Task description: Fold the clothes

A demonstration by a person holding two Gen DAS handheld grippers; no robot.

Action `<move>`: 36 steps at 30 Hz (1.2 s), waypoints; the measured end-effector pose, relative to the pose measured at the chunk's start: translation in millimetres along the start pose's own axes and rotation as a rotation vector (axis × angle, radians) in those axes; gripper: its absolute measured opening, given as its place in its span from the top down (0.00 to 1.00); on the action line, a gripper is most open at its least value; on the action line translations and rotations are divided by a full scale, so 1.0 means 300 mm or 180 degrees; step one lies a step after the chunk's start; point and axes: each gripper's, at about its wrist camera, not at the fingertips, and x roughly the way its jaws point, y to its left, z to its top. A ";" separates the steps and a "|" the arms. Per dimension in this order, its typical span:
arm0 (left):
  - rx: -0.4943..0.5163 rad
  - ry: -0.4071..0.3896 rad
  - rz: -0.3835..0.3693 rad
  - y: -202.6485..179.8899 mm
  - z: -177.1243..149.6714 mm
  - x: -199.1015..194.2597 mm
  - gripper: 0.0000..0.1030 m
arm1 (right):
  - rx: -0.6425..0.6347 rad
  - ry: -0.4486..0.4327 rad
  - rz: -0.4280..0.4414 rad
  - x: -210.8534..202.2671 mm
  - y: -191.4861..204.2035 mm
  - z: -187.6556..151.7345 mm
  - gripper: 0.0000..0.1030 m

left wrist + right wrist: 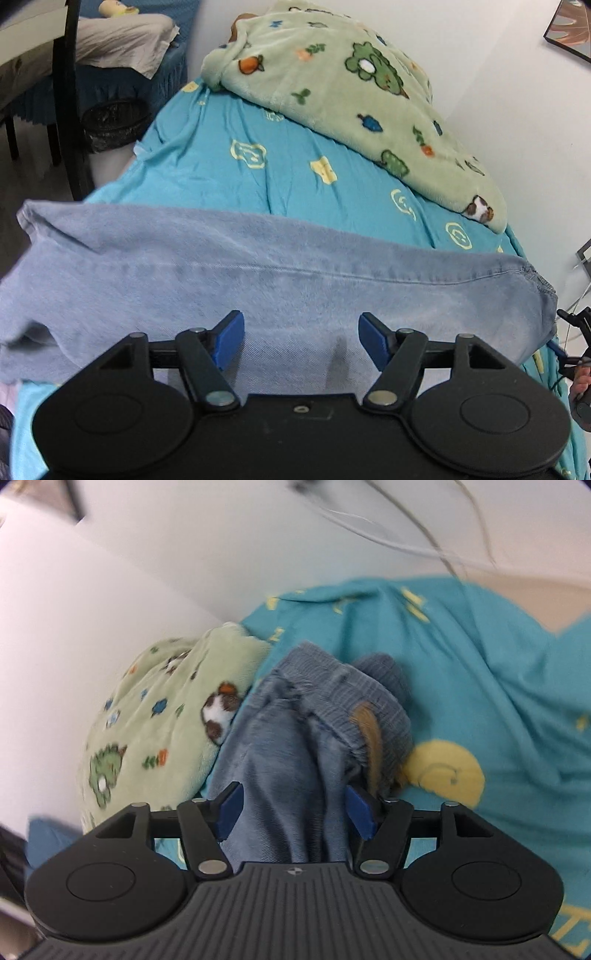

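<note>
So I've got a pair of light blue jeans (280, 280) stretched sideways across the bed, lying on the turquoise sheet (236, 162) with the yellow smiley doodles on it. From my left wrist camera the denim runs pretty much edge to edge, with a long seam going across it, and one end reaches the right side of the bed.

My left gripper (301, 338) hangs right over the near part of the jeans with its blue fingers (231, 338) spread wide. Nothing is pinched between them, just flat denim showing under the gap. Can't really tell if the tips touch the cloth or float a hair above it.

My right gripper (293, 812) is at the waistband end (354, 701), which is all bunched up, and there's a brown tag or label (369, 738) poking out of the elastic part. Its fingers (231, 810) are apart too, but a ridge of denim sits right in the gap between them. The pads look like they're next to the fabric on both sides, not squeezing it.

The green fleece blanket (354, 99) with the frog and carrot prints is piled along the wall side of the bed, just beside the waistband in the right view. The right view is a bit blurry.
</note>
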 end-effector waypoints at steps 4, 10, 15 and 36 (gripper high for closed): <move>0.0025 0.0049 0.0018 -0.010 -0.038 0.055 0.36 | 0.0068 0.0138 -0.0088 0.026 -0.027 -0.007 0.27; 0.0247 0.0148 0.0087 -0.025 -0.061 0.103 0.36 | -0.0179 0.0236 0.0008 0.134 0.001 -0.008 0.24; 0.0292 0.0119 0.0137 -0.010 -0.061 0.115 0.36 | -0.0373 0.0134 -0.0050 0.200 0.034 -0.018 0.23; 0.0293 -0.0103 0.0177 0.033 -0.051 0.033 0.33 | -0.0683 -0.1102 0.0425 -0.145 0.193 0.122 0.86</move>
